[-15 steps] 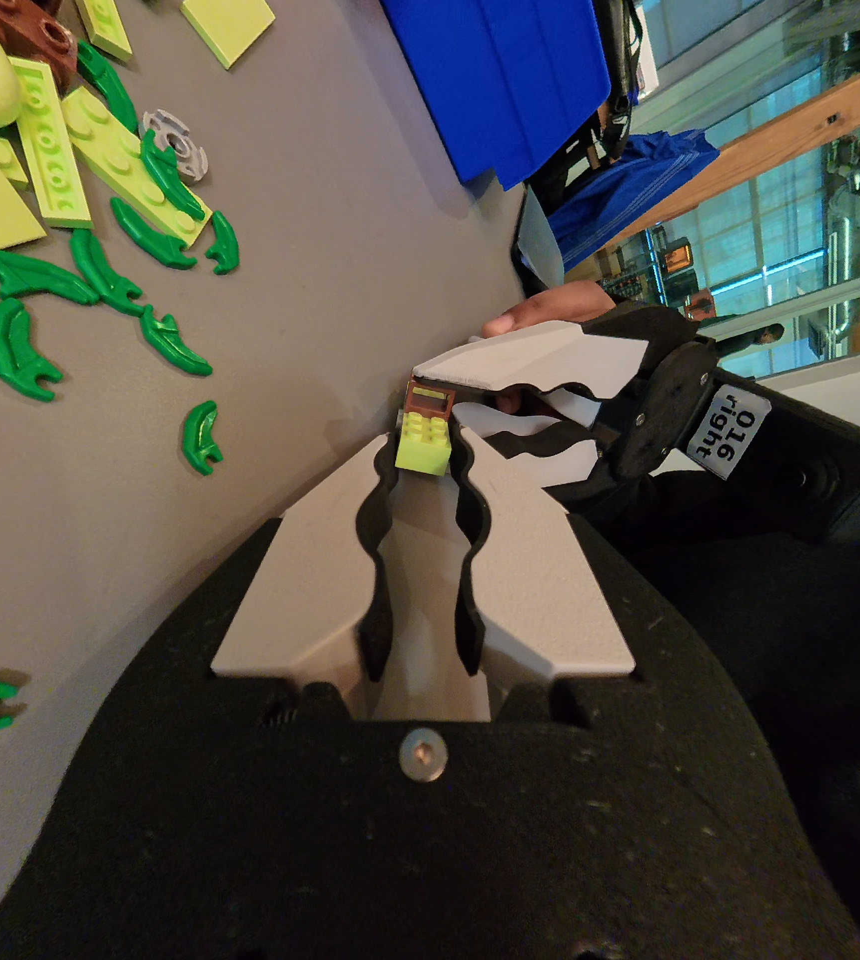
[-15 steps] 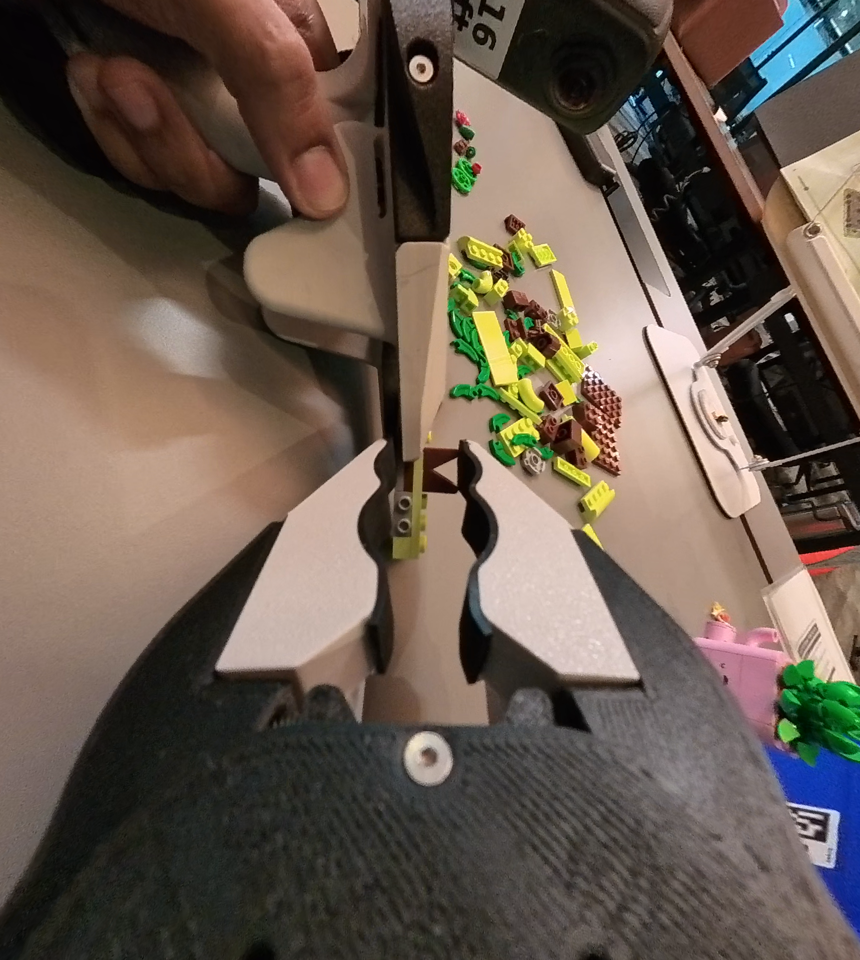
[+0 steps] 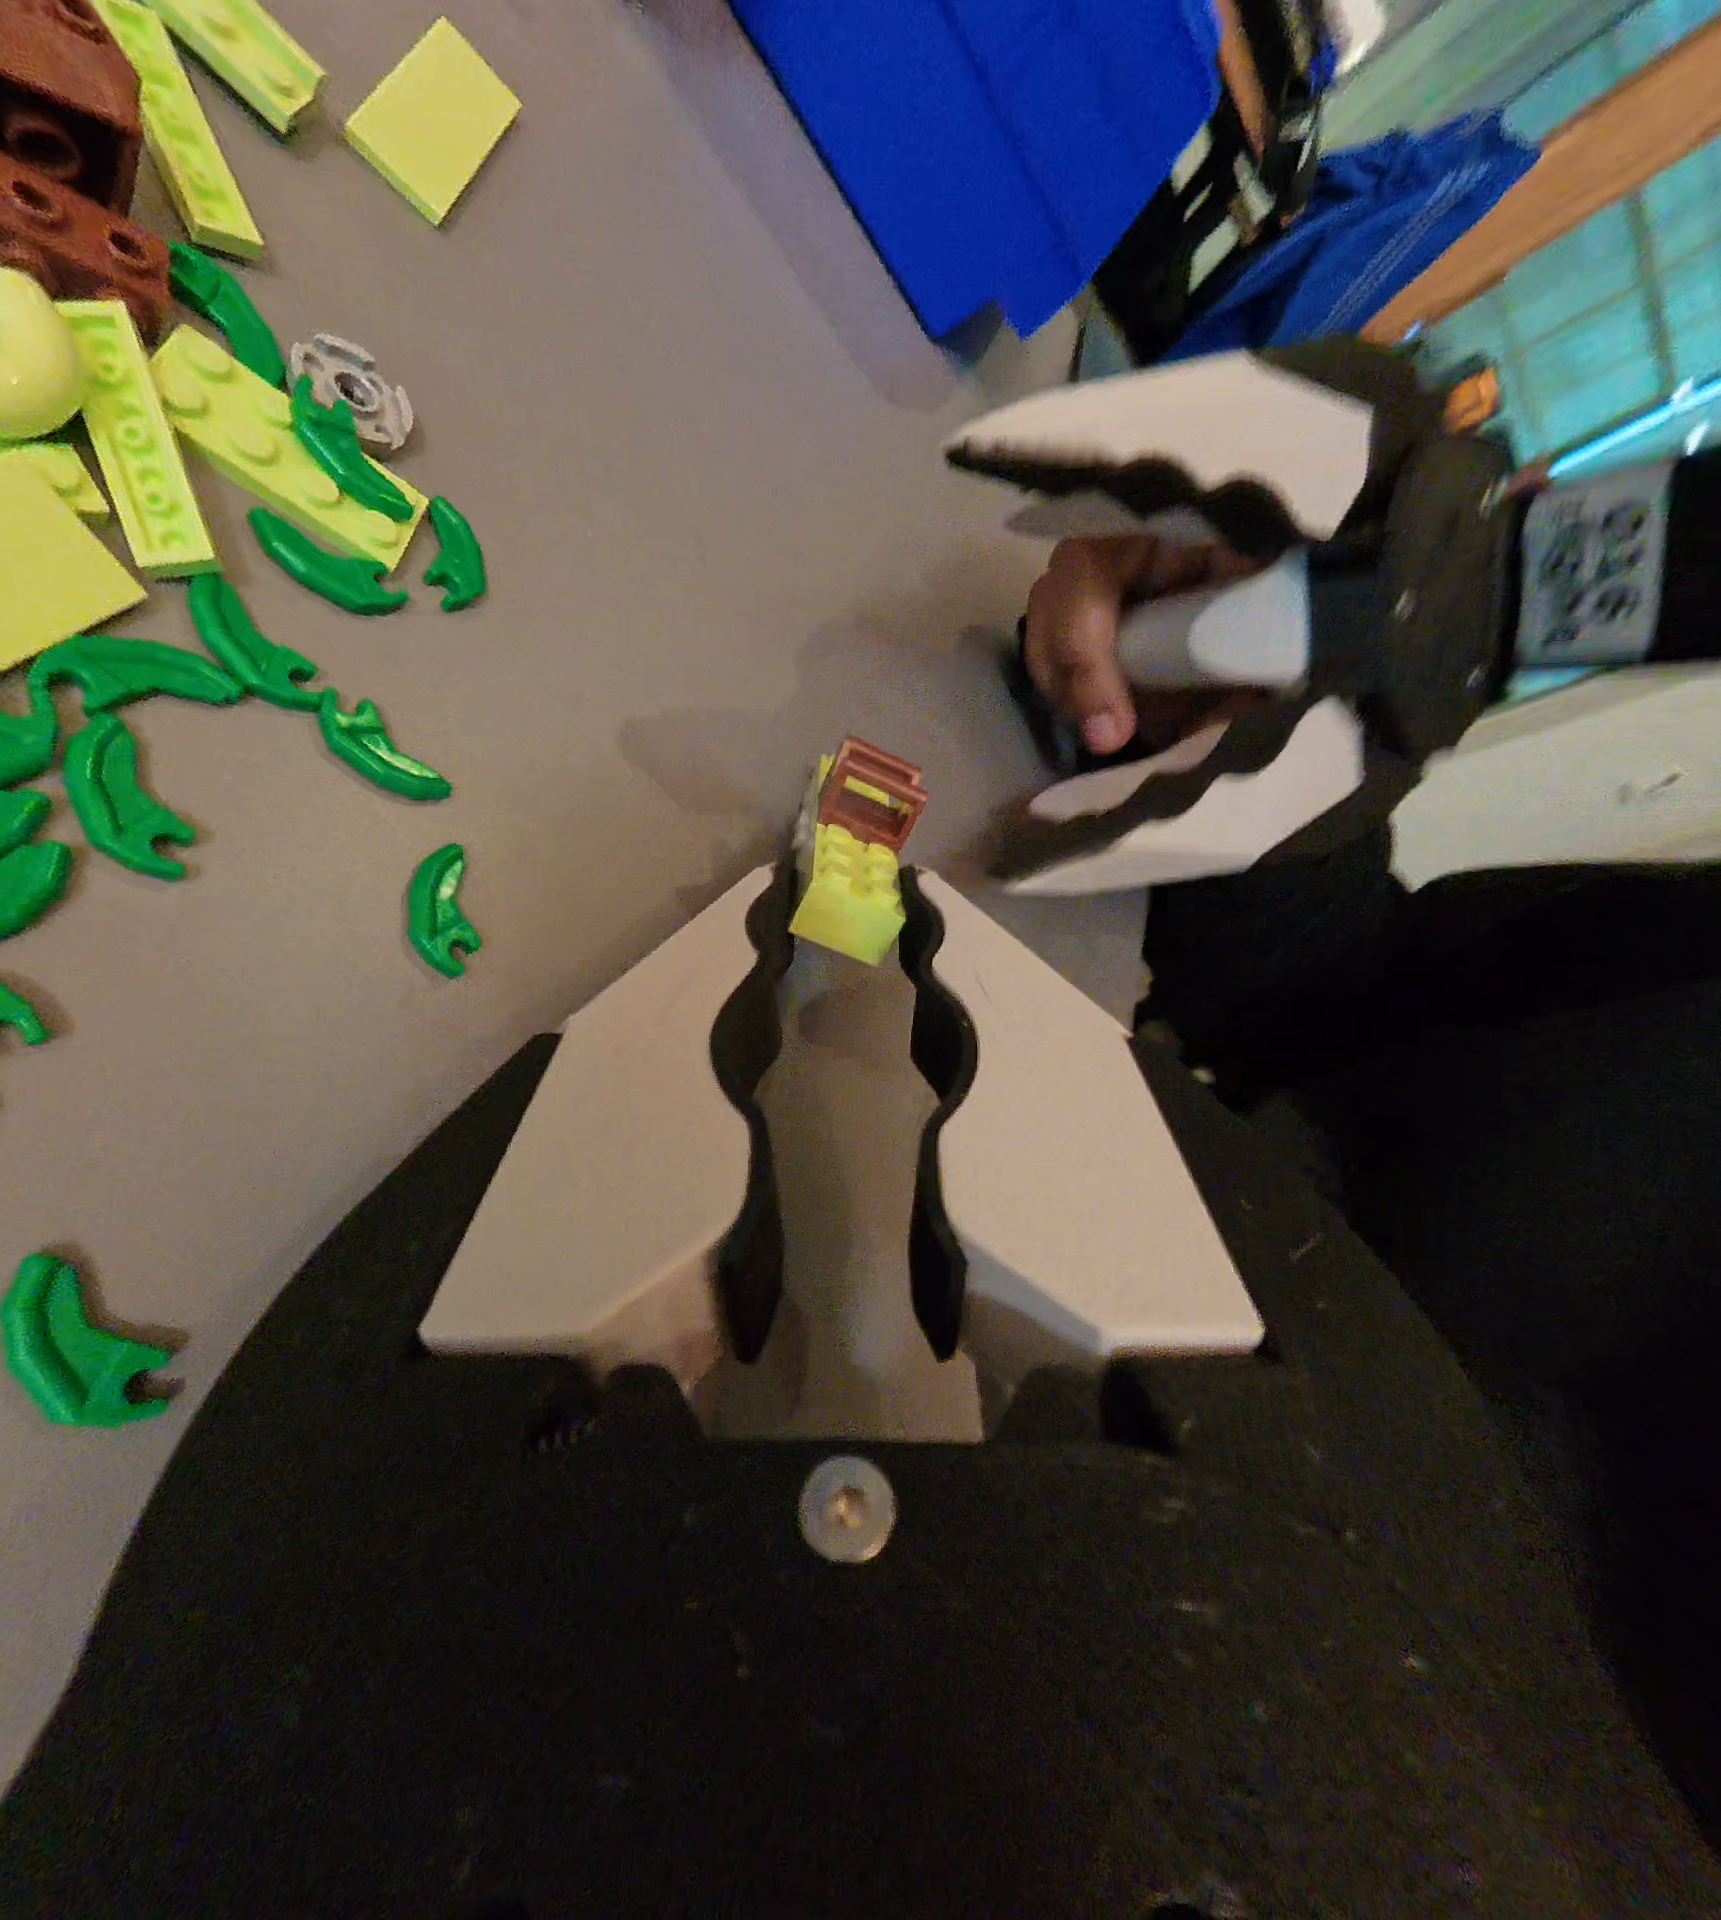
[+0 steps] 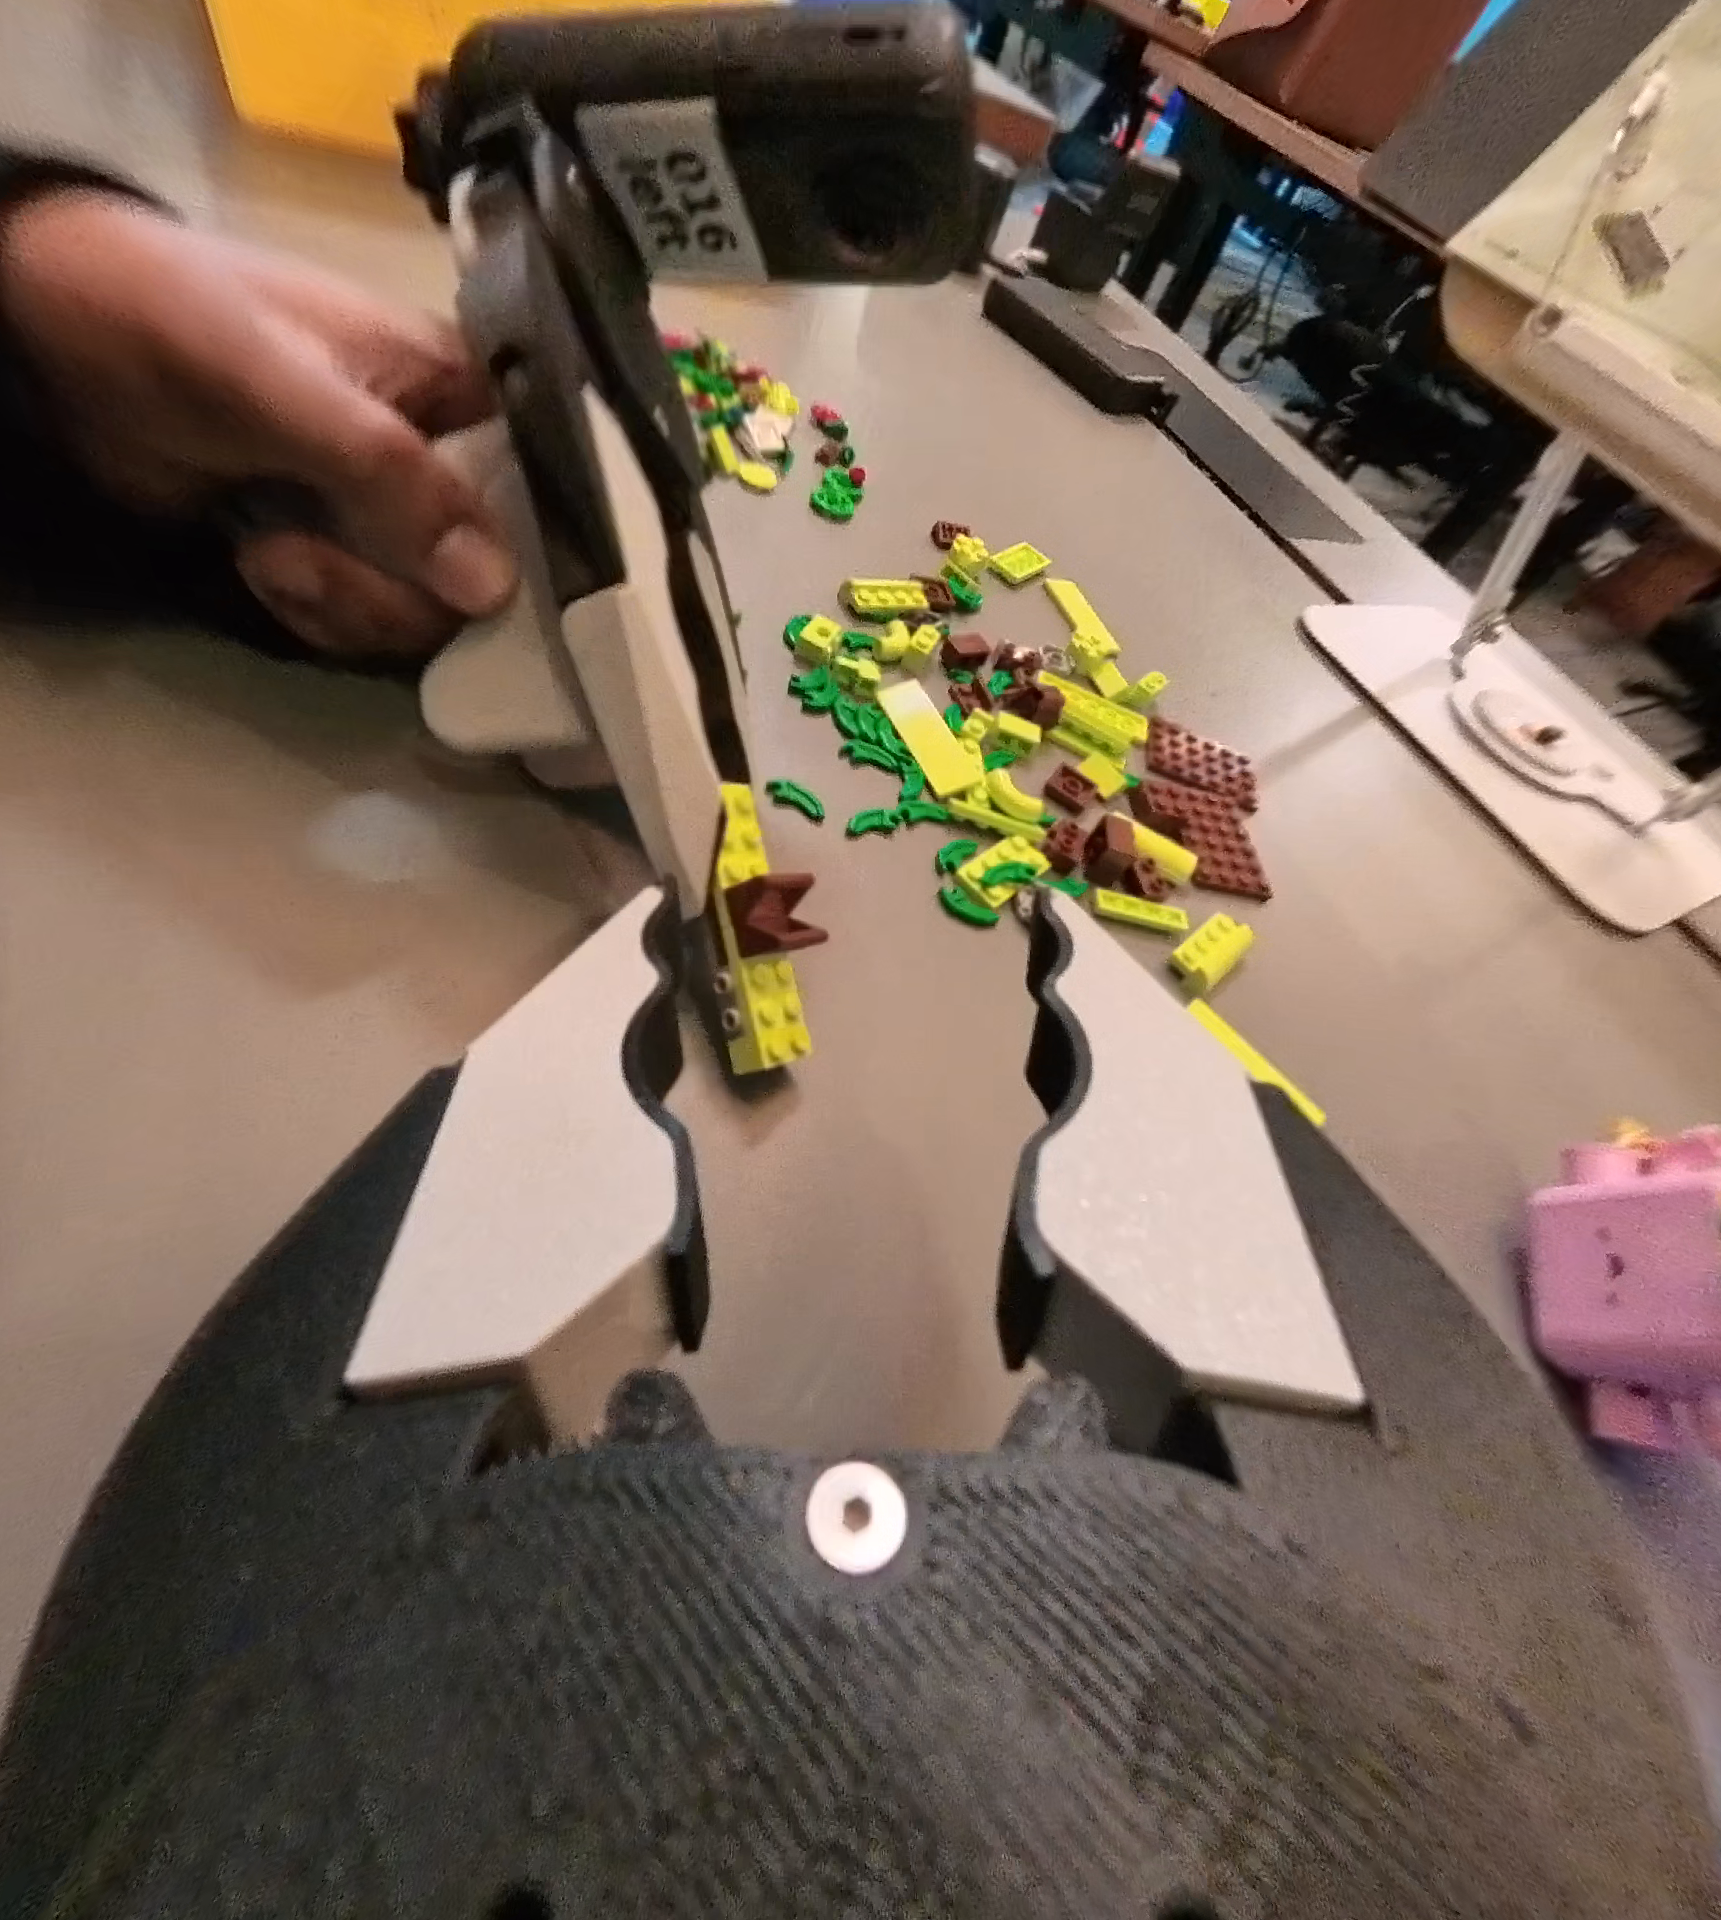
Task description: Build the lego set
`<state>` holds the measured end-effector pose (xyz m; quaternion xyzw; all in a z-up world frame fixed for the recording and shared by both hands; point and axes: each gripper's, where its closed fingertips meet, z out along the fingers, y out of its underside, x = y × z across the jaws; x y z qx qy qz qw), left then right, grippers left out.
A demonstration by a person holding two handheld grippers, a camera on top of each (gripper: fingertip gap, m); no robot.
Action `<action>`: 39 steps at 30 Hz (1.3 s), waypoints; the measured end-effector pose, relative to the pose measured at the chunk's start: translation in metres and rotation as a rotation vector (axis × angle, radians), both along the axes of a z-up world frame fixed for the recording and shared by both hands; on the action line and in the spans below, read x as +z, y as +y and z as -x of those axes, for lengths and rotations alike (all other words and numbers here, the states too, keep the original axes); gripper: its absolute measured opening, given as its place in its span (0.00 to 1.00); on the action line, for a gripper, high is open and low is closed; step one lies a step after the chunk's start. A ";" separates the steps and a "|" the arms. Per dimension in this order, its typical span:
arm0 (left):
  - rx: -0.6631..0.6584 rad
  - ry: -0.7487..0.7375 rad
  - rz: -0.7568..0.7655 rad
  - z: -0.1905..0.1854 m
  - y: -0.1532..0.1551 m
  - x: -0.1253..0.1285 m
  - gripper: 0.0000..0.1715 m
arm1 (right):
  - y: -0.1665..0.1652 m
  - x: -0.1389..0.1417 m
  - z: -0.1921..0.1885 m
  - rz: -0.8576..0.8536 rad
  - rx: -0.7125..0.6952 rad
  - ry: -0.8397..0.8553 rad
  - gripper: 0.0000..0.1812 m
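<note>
My left gripper (image 3: 843,883) is shut on a small lego assembly (image 3: 861,831): a lime brick with a brown piece on top and a grey part at its side. In the right wrist view, the left gripper (image 4: 721,873) comes in from the upper left and holds the assembly (image 4: 768,966) just above the grey table (image 4: 939,1122). My right gripper (image 4: 845,925) is open and empty, its left finger close beside the assembly. It also shows in the left wrist view (image 3: 975,665), jaws spread, to the right of the assembly.
A pile of loose lime, green and brown pieces (image 4: 1022,748) lies on the table beyond the grippers, and shows in the left wrist view (image 3: 108,520). A pink lego figure with green leaves (image 4: 1656,1309) stands at right. A white stand base (image 4: 1521,748) sits far right.
My right gripper has opened, let go of the assembly and drawn back from it. My left gripper still holds the assembly.
</note>
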<state>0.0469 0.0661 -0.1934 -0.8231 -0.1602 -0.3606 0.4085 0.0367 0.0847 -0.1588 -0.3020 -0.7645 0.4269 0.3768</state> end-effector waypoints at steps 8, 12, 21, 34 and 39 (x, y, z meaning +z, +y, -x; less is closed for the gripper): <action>-0.144 0.188 0.039 -0.005 -0.009 -0.010 0.11 | -0.003 -0.002 -0.005 0.080 0.054 -0.079 0.30; -0.141 0.241 0.039 -0.001 -0.010 -0.011 0.11 | -0.008 -0.013 -0.007 0.038 0.079 -0.135 0.29; -0.178 0.456 -0.013 0.008 -0.019 -0.007 0.20 | -0.011 -0.022 -0.006 0.018 0.091 -0.195 0.29; -0.147 0.488 -0.088 0.003 -0.009 0.003 0.10 | -0.026 -0.021 -0.005 0.141 0.161 -0.294 0.13; -0.141 0.497 -0.074 0.005 -0.009 0.002 0.07 | -0.028 -0.027 -0.001 0.155 0.149 -0.358 0.11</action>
